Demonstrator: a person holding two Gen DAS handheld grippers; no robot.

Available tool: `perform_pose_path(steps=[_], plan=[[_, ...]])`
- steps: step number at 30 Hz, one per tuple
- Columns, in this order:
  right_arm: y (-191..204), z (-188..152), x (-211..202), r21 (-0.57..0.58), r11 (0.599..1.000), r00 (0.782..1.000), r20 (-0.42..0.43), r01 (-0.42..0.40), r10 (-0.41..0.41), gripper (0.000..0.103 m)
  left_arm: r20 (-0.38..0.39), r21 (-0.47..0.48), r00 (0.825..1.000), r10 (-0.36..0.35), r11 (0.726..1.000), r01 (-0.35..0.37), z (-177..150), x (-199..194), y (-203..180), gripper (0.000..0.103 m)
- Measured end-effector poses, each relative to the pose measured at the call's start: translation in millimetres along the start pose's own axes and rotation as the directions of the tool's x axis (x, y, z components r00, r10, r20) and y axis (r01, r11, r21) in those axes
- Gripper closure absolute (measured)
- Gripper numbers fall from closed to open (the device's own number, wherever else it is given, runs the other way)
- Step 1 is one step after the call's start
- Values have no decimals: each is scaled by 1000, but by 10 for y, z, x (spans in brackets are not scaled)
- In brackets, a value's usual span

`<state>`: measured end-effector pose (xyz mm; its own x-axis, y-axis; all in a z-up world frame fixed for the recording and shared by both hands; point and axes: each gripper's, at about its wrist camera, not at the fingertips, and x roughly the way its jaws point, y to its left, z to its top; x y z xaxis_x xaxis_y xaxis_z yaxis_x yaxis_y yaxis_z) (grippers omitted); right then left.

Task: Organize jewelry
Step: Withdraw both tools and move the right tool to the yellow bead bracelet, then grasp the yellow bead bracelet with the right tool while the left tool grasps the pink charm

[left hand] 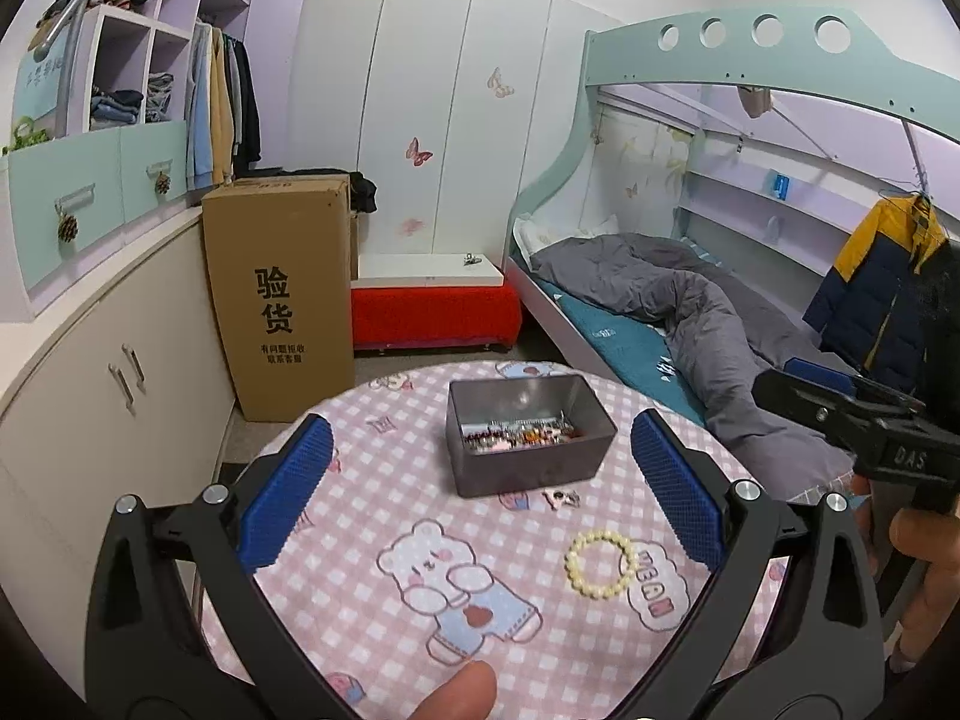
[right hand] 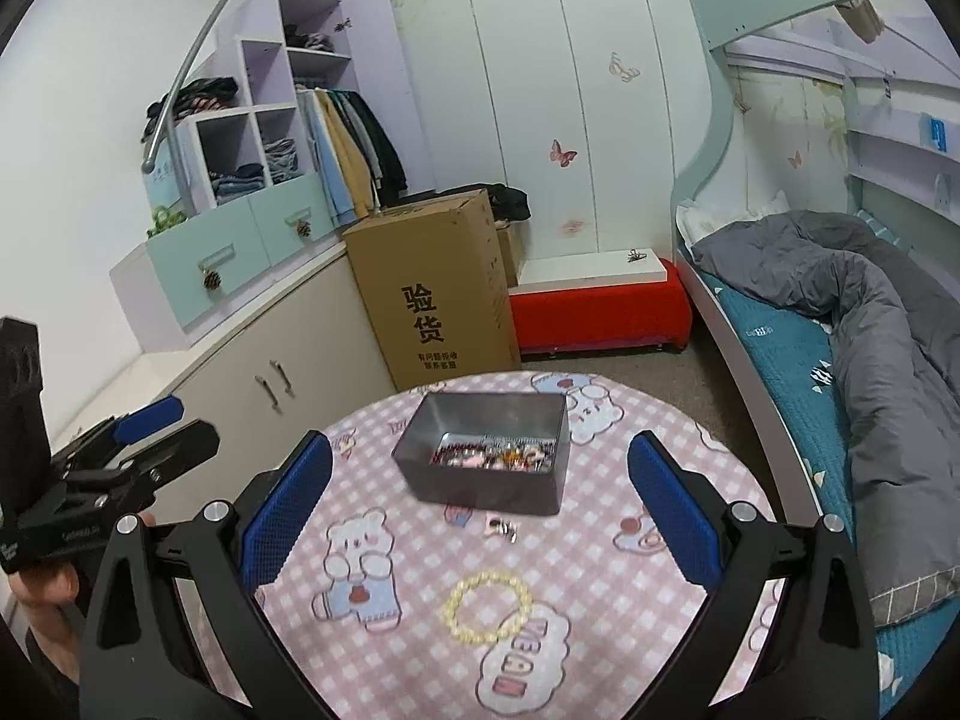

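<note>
Jewelry fills the gray tin [left hand: 531, 435] at frame center; the pearl bracelet [left hand: 601, 564] and what may be an earring [left hand: 561, 498] lie lower right. Your left gripper [left hand: 480, 480] and right gripper [right hand: 480, 480] are released, empty.

On round table [left hand: 372, 648]: metal box [left hand: 531, 435] toward far side, small jewelry pieces [left hand: 522, 437] inside; charm [left hand: 561, 498] just before box; bead bracelet [left hand: 600, 564] nearer, right of printed bear [left hand: 444, 582]. Behind table, cardboard box [left hand: 282, 294] left, bed [left hand: 630, 324] right.
</note>
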<state>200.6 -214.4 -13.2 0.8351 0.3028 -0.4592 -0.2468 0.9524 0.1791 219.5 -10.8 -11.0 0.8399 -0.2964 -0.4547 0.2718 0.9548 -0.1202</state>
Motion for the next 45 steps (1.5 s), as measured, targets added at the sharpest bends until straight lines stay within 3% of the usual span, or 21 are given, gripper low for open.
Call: perform_pose_path(steps=[5, 12, 13, 14, 16, 23, 27, 28, 38, 45], plan=[[59, -298, 30, -35, 999, 999, -42, 11, -12, 8, -27, -29, 1000, -1, 1000, 0, -225, -7, 58, 6], [105, -832, 500, -90, 996, 976, -216, 11, -31, 8, -107, -11, 994, -2, 1000, 1, -554, 129, 64, 6], [128, -888, 566, -104, 994, 972, -231, 12, -36, 13, -115, -16, 993, -3, 1000, 1, -580, 150, 79, 6], [138, -925, 614, -108, 994, 969, -246, 7, -33, 26, -124, -23, 992, -5, 1000, 2, -612, 173, 96, 6], [144, -1020, 717, -110, 994, 960, -280, -9, -22, 41, -137, -32, 991, -3, 999, -2, -671, 208, 122, 6], [298, -1187, 968, -180, 981, 940, -341, -69, 3, 60, -177, -40, 984, 19, 999, -27, -766, 353, 215, 6], [355, -1321, 1145, -241, 967, 918, -395, -80, -23, 92, -210, -33, 977, 33, 999, -41, -807, 490, 209, 6], [346, -1338, 1134, -245, 966, 922, -387, -81, -21, 95, -217, -29, 976, 36, 999, -43, -813, 522, 195, 6], [-160, -1286, 1008, -163, 987, 927, -369, 4, -65, 95, -309, 45, 950, 37, 999, -25, -826, 1232, -314, 6], [-412, -1242, 966, -107, 994, 930, -364, 4, -43, 95, -379, 31, 923, 64, 998, -57, -847, 1853, -563, 6]])
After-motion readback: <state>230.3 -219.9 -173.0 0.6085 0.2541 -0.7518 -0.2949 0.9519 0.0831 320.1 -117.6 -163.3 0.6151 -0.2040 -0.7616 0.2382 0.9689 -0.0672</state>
